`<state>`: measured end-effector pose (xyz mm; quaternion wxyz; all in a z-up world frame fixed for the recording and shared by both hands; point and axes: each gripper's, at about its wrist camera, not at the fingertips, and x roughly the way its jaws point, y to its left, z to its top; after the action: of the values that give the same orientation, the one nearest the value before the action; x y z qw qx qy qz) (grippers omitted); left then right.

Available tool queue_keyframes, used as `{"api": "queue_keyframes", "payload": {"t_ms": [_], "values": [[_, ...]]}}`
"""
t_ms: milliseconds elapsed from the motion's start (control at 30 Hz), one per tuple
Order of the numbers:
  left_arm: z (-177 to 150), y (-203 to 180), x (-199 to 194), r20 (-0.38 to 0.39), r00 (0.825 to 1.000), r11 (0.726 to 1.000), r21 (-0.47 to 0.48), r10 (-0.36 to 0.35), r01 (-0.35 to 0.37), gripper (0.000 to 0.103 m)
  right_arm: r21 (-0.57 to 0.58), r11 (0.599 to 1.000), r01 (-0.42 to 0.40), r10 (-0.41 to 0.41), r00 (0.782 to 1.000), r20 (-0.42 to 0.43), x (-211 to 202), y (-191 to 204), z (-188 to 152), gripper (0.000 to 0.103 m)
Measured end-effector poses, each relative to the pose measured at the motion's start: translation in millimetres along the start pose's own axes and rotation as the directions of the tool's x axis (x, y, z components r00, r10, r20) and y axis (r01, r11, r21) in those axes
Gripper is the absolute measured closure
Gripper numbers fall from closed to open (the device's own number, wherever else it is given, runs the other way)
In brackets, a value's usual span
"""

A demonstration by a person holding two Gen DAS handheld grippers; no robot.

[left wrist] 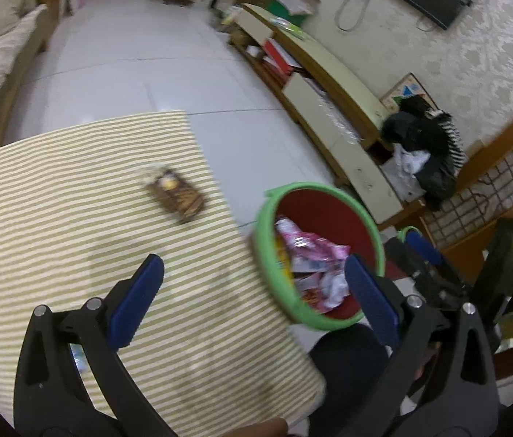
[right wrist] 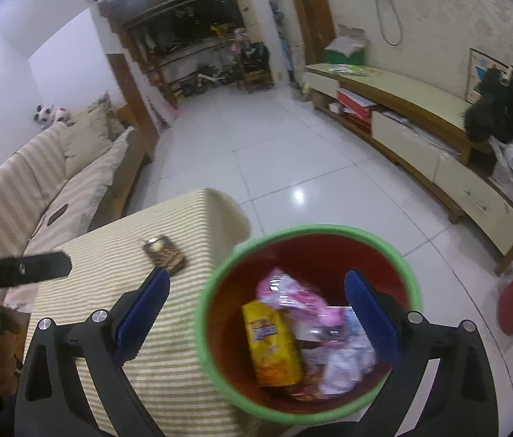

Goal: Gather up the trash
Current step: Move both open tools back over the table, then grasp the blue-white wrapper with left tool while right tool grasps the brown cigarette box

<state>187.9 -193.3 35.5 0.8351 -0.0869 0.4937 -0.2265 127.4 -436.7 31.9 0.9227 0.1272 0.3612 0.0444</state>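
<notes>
Both grippers wide apart and empty by the trash bin

The left gripper [left wrist: 253, 273] hangs over the striped tablecloth [left wrist: 56, 200]; the right gripper [right wrist: 256, 284] is above the red bin [right wrist: 307, 251] with its green rim, just right of the table. Pink wrappers [right wrist: 293, 291] and a yellow packet [right wrist: 271, 342] lie inside. A brown wrapper [left wrist: 178, 196] lies on the cloth, far side.

Red green-rimmed bin [right wrist: 329, 244] holds wrappers [right wrist: 293, 291]; brown packet [right wrist: 164, 253] flat on the striped table [right wrist: 129, 371]
</notes>
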Motion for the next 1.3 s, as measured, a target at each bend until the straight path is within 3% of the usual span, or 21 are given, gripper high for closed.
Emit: {"api": "queue_keyframes", "payload": {"t_ms": [167,400,700,867,1033,1133,1300], "values": [[-21.9,40.9,-31.4,0.025,0.997,0.996,-0.062,0.073,-0.071,0.006,-0.071,0.997,-0.043,0.043,0.999,-0.010,4.7,39.2,-1.7,0.009],[-62.3,85.7,-63.4,0.039,0.980,0.972,-0.138,0.197,-0.189,0.006,-0.179,0.980,-0.089,0.082,0.996,-0.044,14.0,88.2,-6.5,0.009],[-110.8,131.9,-61.4,-0.044,0.965,0.943,-0.203,0.260,-0.263,0.006,-0.268,0.957,-0.111,0.089,0.991,-0.095,34.4,129.9,-18.2,0.009],[-119.0,142.1,-41.6,-0.102,0.954,0.945,-0.143,0.283,-0.296,0.006,-0.281,0.953,-0.117,0.084,0.988,-0.128,50.0,141.5,-23.6,0.009],[-119.1,138.1,-5.3,-0.150,0.922,0.933,0.015,0.358,-0.360,0.006,-0.285,0.952,-0.108,0.066,0.986,-0.151,64.8,142.5,-23.1,0.009],[-120.6,142.9,13.0,-0.169,0.901,0.917,0.058,0.399,-0.395,0.006,-0.284,0.953,-0.104,0.058,0.984,-0.166,76.6,139.5,-21.4,0.009],[-113.5,154.1,24.5,-0.170,0.909,0.924,0.038,0.381,-0.381,0.035,-0.291,0.951,-0.104,0.049,0.980,-0.191,102.2,141.1,-16.7,0.009]]}}
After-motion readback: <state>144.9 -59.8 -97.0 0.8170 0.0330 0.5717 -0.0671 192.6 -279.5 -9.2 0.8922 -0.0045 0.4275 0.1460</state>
